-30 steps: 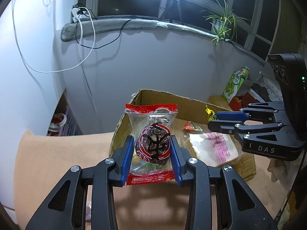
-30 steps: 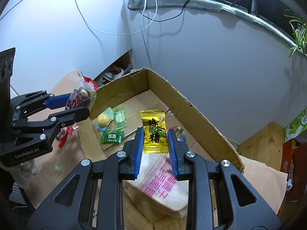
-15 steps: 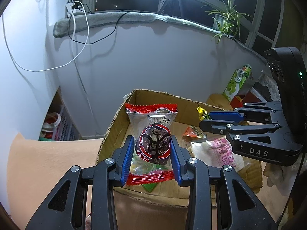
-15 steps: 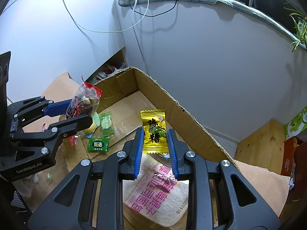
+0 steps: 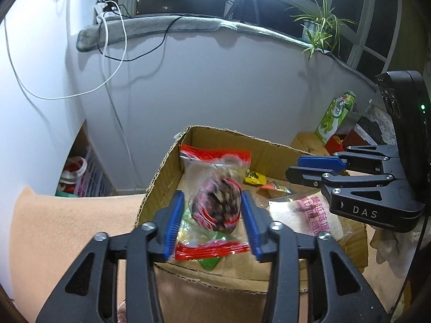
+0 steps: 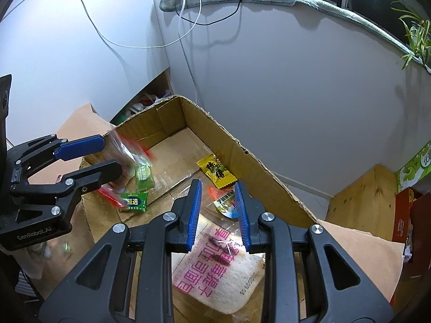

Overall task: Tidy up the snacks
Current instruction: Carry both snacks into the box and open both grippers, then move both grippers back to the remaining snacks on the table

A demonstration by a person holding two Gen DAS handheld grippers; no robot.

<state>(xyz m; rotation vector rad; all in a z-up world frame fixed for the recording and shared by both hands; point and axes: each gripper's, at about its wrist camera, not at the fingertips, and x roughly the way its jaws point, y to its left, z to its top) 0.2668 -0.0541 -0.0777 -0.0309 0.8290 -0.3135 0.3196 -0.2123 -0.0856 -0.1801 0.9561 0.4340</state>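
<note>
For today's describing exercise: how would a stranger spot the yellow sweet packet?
Find the cardboard box. On its floor, beside the far long wall, lies the yellow packet, bearing black characters. Its neighbours are green, white or orange.

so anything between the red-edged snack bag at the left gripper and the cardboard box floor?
Nothing visible blocks it. The red-edged snack bag sits blurred between the open left gripper fingers, inside the cardboard box rim. Under it lie only small green candy packets. The right gripper is over the other end.

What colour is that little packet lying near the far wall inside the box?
Yellow packet, with black characters and a green picture; clearest in the right wrist view.
</note>
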